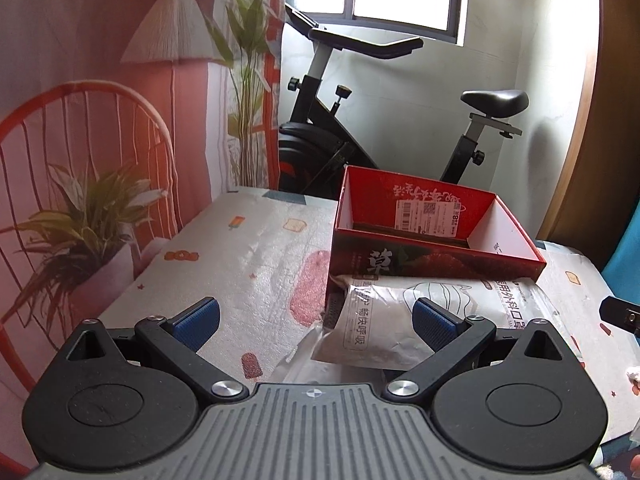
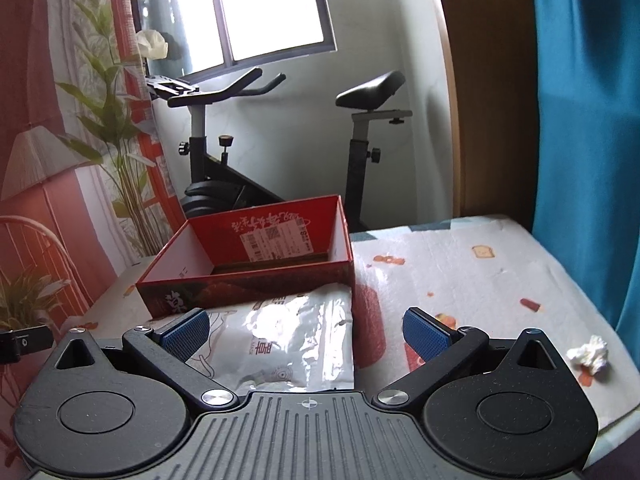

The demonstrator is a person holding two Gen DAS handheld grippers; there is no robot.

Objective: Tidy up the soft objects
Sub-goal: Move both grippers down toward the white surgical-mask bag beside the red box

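Note:
A soft white plastic pack of face masks [image 1: 404,316] lies flat on the table against the front of an open red cardboard box [image 1: 436,236]. My left gripper [image 1: 316,320] is open and empty, just short of the pack's left end. In the right wrist view the pack [image 2: 292,340] lies before the red box [image 2: 256,268]. My right gripper [image 2: 306,332] is open and empty, its jaws wide over the pack's right part. A crumpled white tissue [image 2: 590,354] lies on the table at the right.
The table wears a pale printed cover [image 1: 256,248]. An exercise bike [image 1: 340,128] stands behind the table under a window. A printed curtain [image 1: 100,140] hangs at the left. A blue cloth [image 2: 588,120] hangs at the right.

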